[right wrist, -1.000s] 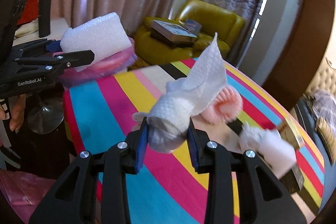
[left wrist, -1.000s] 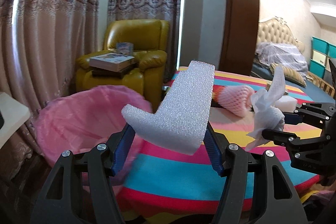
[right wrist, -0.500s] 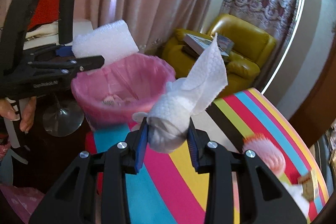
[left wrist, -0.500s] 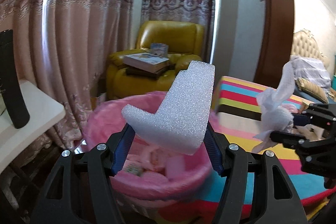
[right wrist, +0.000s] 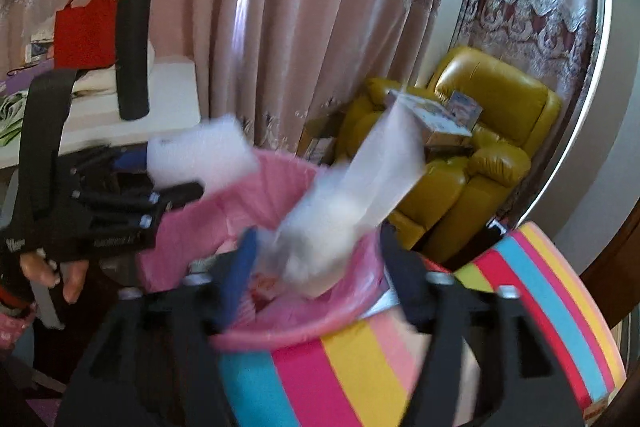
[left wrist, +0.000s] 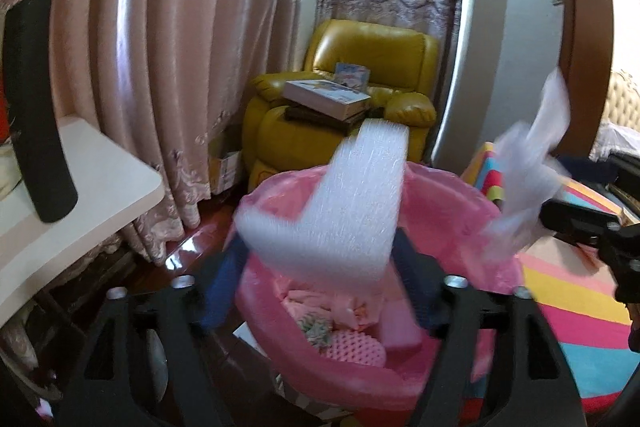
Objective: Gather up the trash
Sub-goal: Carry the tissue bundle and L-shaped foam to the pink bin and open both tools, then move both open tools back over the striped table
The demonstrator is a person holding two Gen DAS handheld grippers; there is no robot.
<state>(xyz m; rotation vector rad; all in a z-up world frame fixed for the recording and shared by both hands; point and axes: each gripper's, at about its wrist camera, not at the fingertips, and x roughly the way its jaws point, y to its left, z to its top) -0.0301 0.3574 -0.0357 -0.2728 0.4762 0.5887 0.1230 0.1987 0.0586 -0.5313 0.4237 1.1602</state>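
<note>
Pink-lined bin (left wrist: 452, 223) now under both claws | left gripper (left wrist: 320, 279) opening, foam block (left wrist: 340, 211) dropping | right gripper (right wrist: 316, 267) opening, tissue (right wrist: 340, 211) released | both discarded.

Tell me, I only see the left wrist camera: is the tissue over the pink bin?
Observer: Yes. The right wrist view shows the tissue above the pink bin's opening, between the right hand-held gripper's opening jaws, neither pad pressing it.
Operator: Who holds the left hand-held gripper?
Observer: A hand, showing just below its black body.
Operator: What's by the black tube on the table?
Observer: A red bag with handles stands beside it.
</note>
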